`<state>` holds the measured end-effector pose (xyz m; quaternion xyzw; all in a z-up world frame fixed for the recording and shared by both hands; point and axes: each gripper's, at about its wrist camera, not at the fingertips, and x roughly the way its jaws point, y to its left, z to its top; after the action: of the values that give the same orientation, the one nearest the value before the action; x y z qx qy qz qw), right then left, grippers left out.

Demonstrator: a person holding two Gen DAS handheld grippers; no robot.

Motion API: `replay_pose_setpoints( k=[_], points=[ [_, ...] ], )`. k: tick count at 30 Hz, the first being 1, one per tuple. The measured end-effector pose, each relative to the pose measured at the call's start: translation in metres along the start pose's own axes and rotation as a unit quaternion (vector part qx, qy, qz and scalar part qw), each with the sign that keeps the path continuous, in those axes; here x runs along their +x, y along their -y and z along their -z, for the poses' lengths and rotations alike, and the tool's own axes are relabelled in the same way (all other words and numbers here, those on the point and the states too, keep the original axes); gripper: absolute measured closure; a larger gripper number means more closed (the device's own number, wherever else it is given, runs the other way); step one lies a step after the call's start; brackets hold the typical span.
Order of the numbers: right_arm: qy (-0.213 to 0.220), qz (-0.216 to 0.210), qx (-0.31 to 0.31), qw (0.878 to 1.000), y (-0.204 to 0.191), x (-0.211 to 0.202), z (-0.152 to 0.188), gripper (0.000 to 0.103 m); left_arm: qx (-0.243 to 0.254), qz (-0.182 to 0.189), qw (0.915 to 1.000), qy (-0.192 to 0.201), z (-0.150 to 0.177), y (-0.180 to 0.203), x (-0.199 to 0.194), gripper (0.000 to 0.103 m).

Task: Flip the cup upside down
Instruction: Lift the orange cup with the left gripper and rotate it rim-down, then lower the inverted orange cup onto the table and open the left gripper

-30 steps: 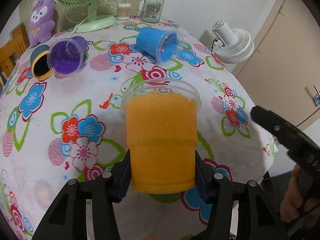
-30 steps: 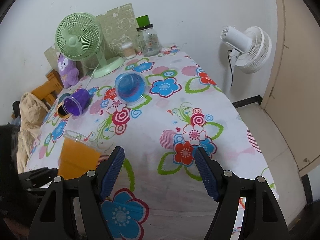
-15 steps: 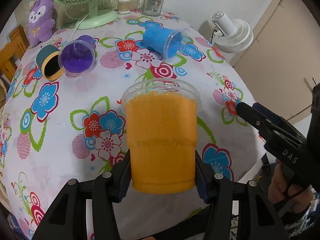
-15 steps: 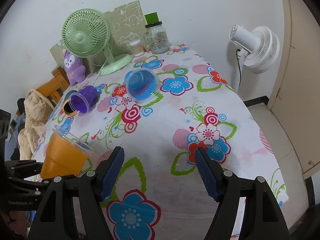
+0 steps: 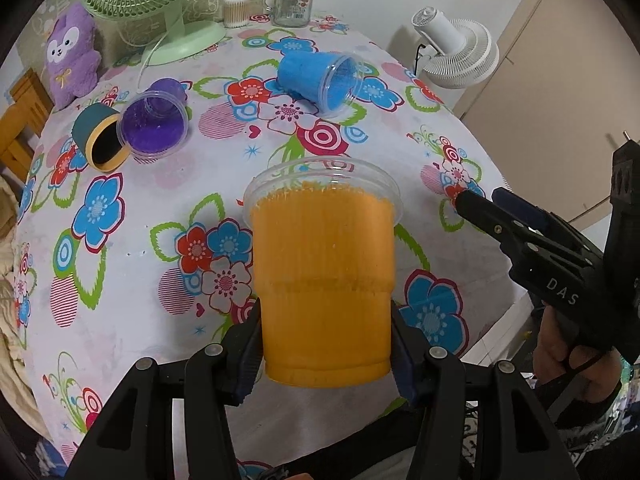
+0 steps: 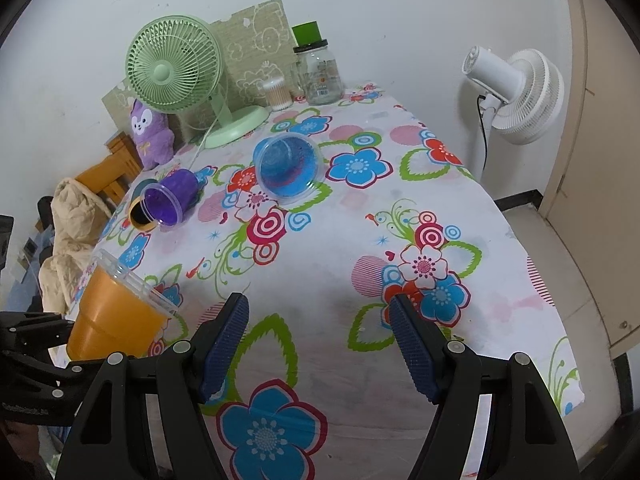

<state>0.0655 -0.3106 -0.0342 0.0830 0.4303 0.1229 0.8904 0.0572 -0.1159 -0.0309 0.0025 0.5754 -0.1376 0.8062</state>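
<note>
My left gripper (image 5: 326, 344) is shut on the base of an orange plastic cup (image 5: 324, 276), held above the near edge of the flowered table (image 5: 132, 300) with its clear rim pointing away and up. The cup also shows at the left of the right wrist view (image 6: 116, 316), tilted, mouth up and to the right. My right gripper (image 6: 318, 340) is open and empty over the table's near edge, to the right of the cup. It shows in the left wrist view as a black tool (image 5: 552, 264) at the right.
A blue cup (image 5: 320, 80) and a purple cup (image 5: 154, 124) lie on their sides farther back, with a dark teal roll (image 5: 98, 140) beside the purple one. A green fan (image 6: 176, 76), glass jar (image 6: 320, 72) and purple plush (image 6: 150, 132) stand at the back. A white fan (image 6: 516, 92) stands beyond the right edge.
My left gripper has lifted the orange cup off the table and drawn it back toward the near edge. The right gripper has risen slightly and stays open.
</note>
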Motion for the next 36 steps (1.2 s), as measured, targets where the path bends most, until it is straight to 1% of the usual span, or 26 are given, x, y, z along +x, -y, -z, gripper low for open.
replay_pose_setpoints(
  k=[18, 21, 25, 31, 36],
  points=[
    [-0.009, -0.002, -0.002, 1.000, 0.000, 0.006, 0.001, 0.028, 0.001, -0.004, 1.0000, 0.000, -0.002, -0.004, -0.008, 0.045],
    [-0.010, -0.001, -0.003, 1.000, -0.001, 0.006, 0.001, 0.028, 0.000, -0.003, 1.0000, 0.003, -0.002, -0.005, -0.008, 0.039],
    [-0.012, -0.002, -0.006, 1.000, -0.003, 0.007, 0.001, 0.028, -0.001, -0.005, 1.0000, 0.003, -0.001, -0.006, -0.008, 0.038],
    [-0.015, -0.001, -0.014, 1.000, -0.007, 0.008, 0.002, 0.028, -0.006, -0.004, 0.9999, 0.009, 0.001, -0.008, -0.012, 0.032],
    [-0.014, 0.001, -0.023, 1.000, -0.012, 0.006, 0.001, 0.028, -0.020, -0.009, 0.9995, 0.024, 0.002, -0.013, -0.015, 0.022]
  ],
)
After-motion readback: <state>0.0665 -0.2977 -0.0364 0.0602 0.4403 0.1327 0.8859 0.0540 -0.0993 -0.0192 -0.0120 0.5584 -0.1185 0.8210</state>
